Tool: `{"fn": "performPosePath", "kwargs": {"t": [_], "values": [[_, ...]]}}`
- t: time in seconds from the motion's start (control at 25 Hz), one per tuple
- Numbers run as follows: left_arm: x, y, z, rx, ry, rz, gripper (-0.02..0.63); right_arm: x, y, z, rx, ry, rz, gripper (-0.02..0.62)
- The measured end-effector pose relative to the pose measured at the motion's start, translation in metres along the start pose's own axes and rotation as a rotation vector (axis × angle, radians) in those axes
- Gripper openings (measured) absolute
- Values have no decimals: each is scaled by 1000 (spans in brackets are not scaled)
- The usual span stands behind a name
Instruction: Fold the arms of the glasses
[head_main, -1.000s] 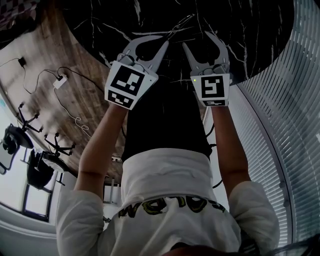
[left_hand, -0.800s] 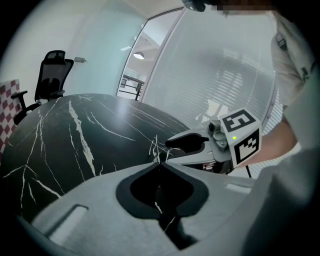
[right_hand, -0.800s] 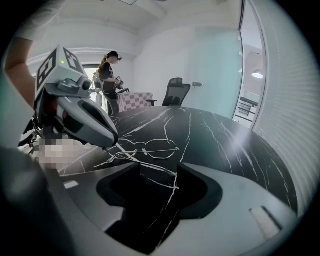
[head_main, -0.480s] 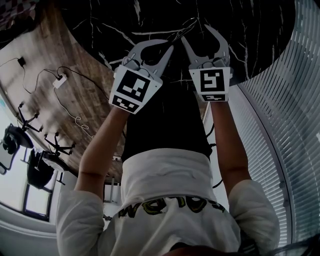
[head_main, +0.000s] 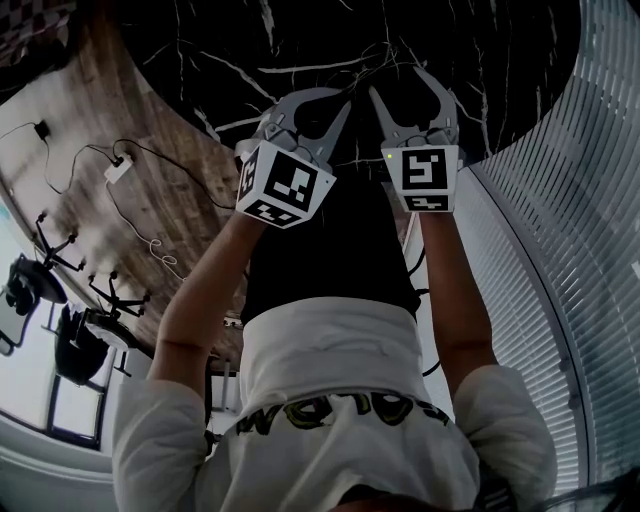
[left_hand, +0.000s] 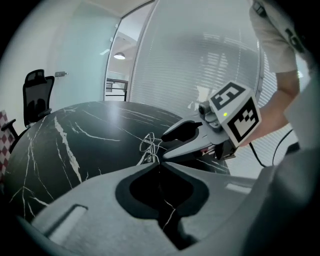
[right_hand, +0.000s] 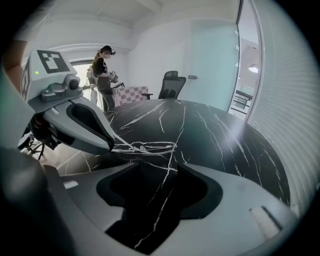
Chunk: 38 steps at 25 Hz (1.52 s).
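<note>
Left gripper view shows the left gripper (left_hand: 159, 162) with jaws pinched together on the thin wire glasses (left_hand: 149, 145) over the black worktop (left_hand: 75, 135). The right gripper (right_hand: 152, 167) has its jaws wide apart and empty, just beside the glasses.

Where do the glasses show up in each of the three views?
Head view: glasses, a faint wire shape at upper centre, between the left gripper and the right gripper.
Left gripper view: centre, right at the closed jaw tips.
Right gripper view: centre-left, just ahead of the open jaws.
Shared landmark: the black, white-veined marble table beneath them.
</note>
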<state>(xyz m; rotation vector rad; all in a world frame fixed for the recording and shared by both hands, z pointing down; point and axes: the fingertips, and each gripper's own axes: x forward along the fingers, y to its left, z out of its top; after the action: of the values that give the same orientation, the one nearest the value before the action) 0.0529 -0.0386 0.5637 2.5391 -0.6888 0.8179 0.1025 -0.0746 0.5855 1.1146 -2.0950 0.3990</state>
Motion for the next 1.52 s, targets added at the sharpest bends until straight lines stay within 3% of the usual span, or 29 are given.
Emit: {"fn": "performPosePath", "kwargs": {"t": [0.44, 0.68, 0.96, 1.24, 1.52], "values": [[17, -6, -6, 85, 28, 9, 46, -62, -6, -6, 54, 5, -19, 238], [-20, -10, 11, 29, 9, 50, 60, -117, -9, 26, 116, -50, -23, 230], [-105, -25, 86, -126, -170, 94, 60, -178, 0, 103, 172, -221, 61, 158], [-184, -50, 170, -204, -367, 107, 36, -243, 18, 178, 211, -370, 102, 80], [-237, -75, 228, -258, -521, 77, 2, -296, 34, 233, 223, -506, 148, 3]]}}
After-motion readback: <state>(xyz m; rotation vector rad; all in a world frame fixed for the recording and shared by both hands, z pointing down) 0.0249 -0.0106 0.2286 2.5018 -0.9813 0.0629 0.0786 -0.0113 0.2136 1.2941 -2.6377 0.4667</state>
